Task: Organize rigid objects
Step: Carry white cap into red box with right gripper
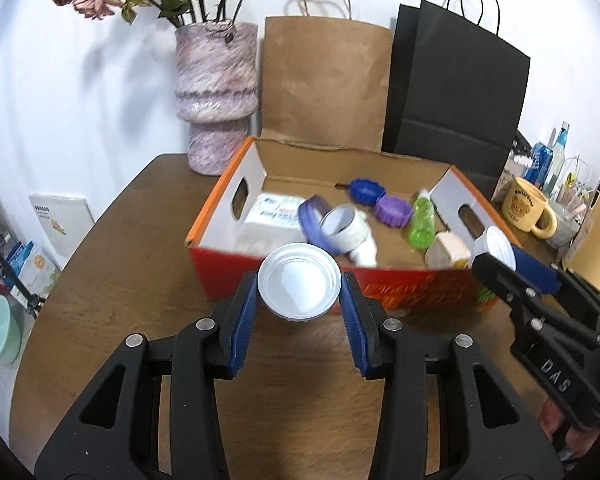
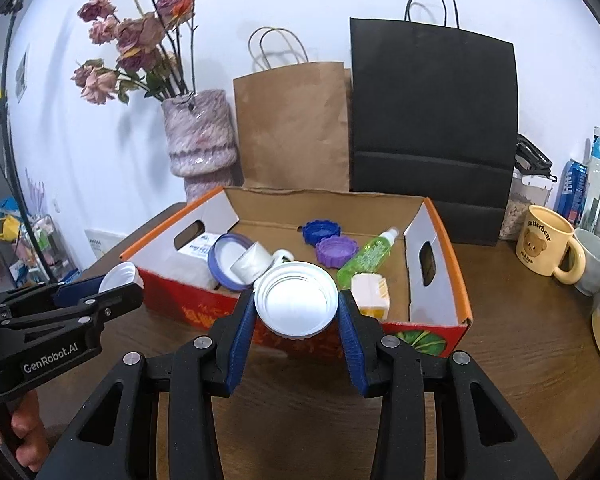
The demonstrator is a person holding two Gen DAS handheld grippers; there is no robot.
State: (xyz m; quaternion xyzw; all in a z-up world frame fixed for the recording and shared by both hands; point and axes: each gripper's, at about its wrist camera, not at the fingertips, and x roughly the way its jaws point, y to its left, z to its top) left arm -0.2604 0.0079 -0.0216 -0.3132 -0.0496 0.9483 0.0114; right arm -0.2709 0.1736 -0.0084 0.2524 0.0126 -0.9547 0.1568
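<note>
My left gripper [image 1: 299, 290] is shut on a white round lid [image 1: 299, 283], held just in front of the red cardboard box [image 1: 400, 282]. My right gripper [image 2: 296, 300] is shut on a second white round lid [image 2: 296, 298], held at the box's [image 2: 420, 330] near wall. Each gripper shows in the other's view, the right one [image 1: 496, 254] with its lid at the box's right corner, the left one [image 2: 120, 276] at its left corner. Inside the box lie a blue lid [image 2: 321, 232], a purple lid [image 2: 337, 251], a green bottle [image 2: 366, 258], tape rolls and small cartons.
The box stands on a brown wooden table [image 2: 520, 344]. Behind it are a pink vase [image 1: 216, 92] with dried roses, a brown paper bag [image 1: 326, 80] and a black paper bag [image 1: 456, 88]. A yellow bear mug [image 2: 548, 244], cups, a can and bottles stand at the right.
</note>
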